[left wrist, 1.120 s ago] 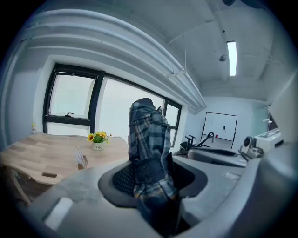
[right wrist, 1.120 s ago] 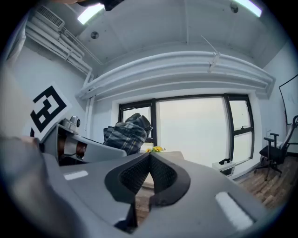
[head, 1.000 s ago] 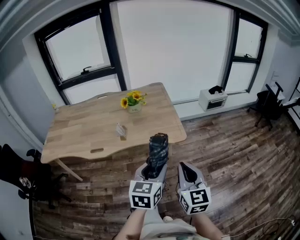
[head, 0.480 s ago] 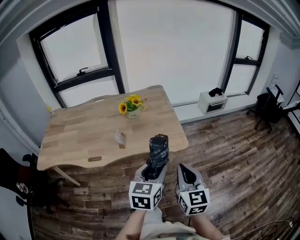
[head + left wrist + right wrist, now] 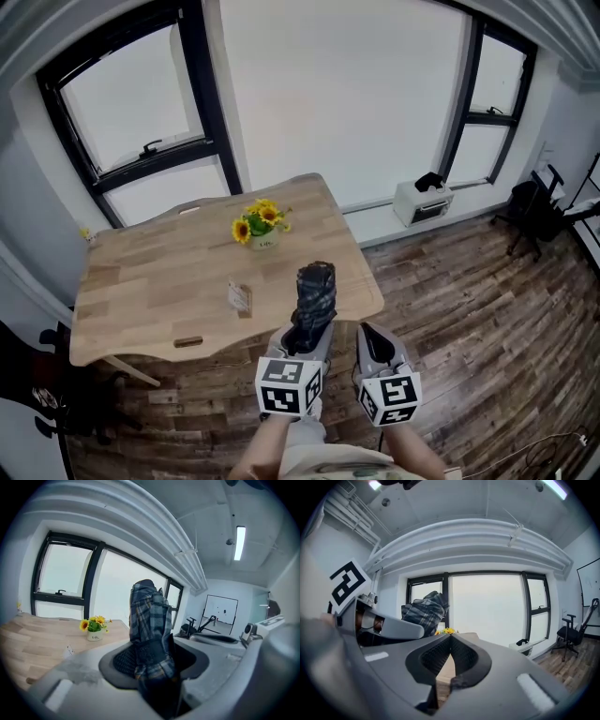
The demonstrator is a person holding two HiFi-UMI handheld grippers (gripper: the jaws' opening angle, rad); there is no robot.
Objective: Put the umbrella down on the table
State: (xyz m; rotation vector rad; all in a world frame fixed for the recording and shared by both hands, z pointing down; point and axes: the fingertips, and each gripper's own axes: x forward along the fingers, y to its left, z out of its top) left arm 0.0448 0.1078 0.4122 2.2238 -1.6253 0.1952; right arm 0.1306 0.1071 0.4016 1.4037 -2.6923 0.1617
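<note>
Your left gripper point(image 5: 305, 339) is clamped on a folded plaid umbrella point(image 5: 316, 292), its jaws pressed against the dark lower end of the bundle while the blue-and-grey fabric stands nearly upright above them, as the left gripper view shows. Your right gripper point(image 5: 375, 345) rides just beside it, empty, its two jaw tips brought together with nothing between them in the right gripper view. Both marker cubes face the head camera, with your forearms below them at the bottom of the picture. The umbrella is off the table point(image 5: 141, 281): in the head view its top shows against the tabletop's near right corner, while the grippers sit over the dark plank floor point(image 5: 469, 309) in front of that edge. On the light wooden tabletop, a small white pot of sunflowers point(image 5: 259, 225) stands toward the far side, beyond the umbrella and a little left of it. A small pale card-like item point(image 5: 239, 298) sits nearer, left of the umbrella, and a small brown piece point(image 5: 187, 341) lies by the near edge, well to the left; what these two are cannot be told. Behind the table, black-framed windows point(image 5: 141, 141) fill the wall. A white box-like unit point(image 5: 424, 200) stands on the floor under the right-hand window, a black office chair point(image 5: 539, 211) stands at the far right, and another dark chair point(image 5: 37, 375) stands at the table's left end.
</note>
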